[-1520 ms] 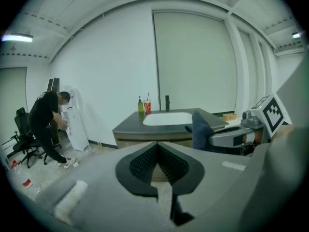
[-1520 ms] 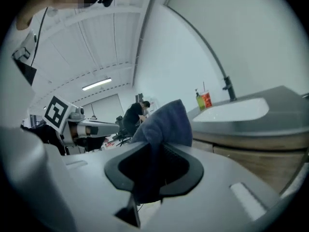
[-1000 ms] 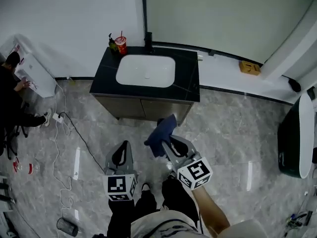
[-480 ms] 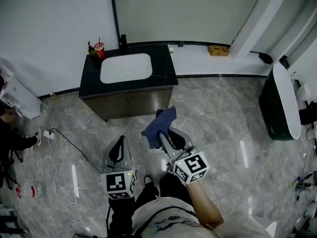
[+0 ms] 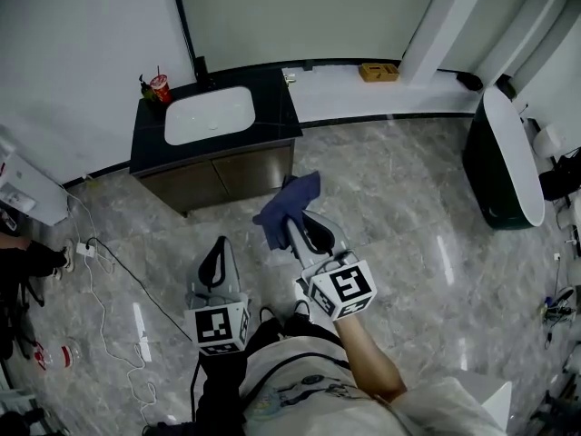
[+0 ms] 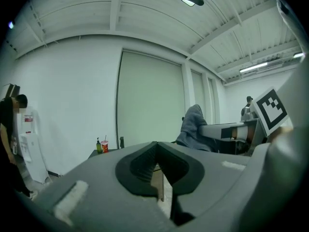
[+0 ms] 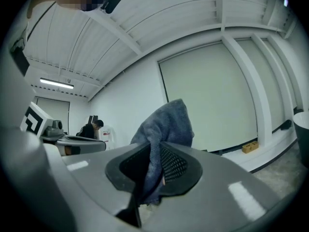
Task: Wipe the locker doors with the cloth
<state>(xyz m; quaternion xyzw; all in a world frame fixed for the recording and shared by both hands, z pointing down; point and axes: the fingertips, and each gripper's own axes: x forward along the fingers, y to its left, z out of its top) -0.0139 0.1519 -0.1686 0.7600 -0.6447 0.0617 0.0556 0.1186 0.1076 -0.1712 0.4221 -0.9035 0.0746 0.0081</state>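
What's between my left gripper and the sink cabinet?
Nothing but bare floor. In the head view, grey tiles run from the left gripper up to the cabinet.

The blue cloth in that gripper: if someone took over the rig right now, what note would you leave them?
Right gripper: shut on the blue cloth, held up in the air, touching no surface.
Left gripper: shut, empty.
Ahead: sink cabinet against the wall; no locker doors can be made out in these views.
Done: cloth is in the gripper.
Left: get to the doors and wipe them.
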